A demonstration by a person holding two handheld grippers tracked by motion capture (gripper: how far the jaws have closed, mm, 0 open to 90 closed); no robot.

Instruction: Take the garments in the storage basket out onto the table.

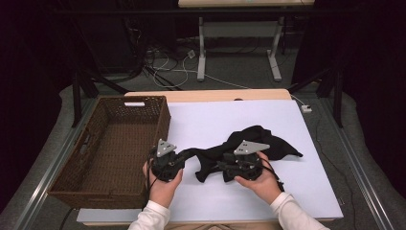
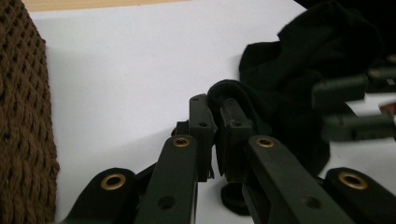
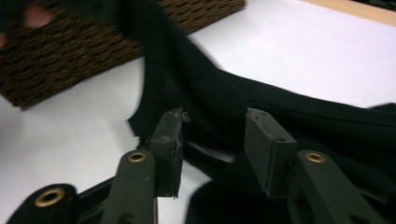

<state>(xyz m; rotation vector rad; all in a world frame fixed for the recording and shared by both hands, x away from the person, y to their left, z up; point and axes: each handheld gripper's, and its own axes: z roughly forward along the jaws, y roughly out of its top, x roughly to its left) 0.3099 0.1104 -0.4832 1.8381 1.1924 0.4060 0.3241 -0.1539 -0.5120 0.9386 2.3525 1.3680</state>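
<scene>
Lying crumpled on the white surface (image 1: pixel 206 122), the black garment (image 1: pixel 258 143) stretches from mid-sheet toward the wicker basket (image 1: pixel 115 143) at its left. The left claw (image 2: pixel 216 126) is clenched on a fold of the cloth; the right claw (image 3: pixel 212 144) hovers released over it, pads apart. Judging from this, a thin pinch could slip, or the right claw could grab several layers and bunch the fabric. Beyond lie grey carpet, trailing cables (image 1: pixel 167 67) and a second desk's legs (image 1: pixel 202 48).
</scene>
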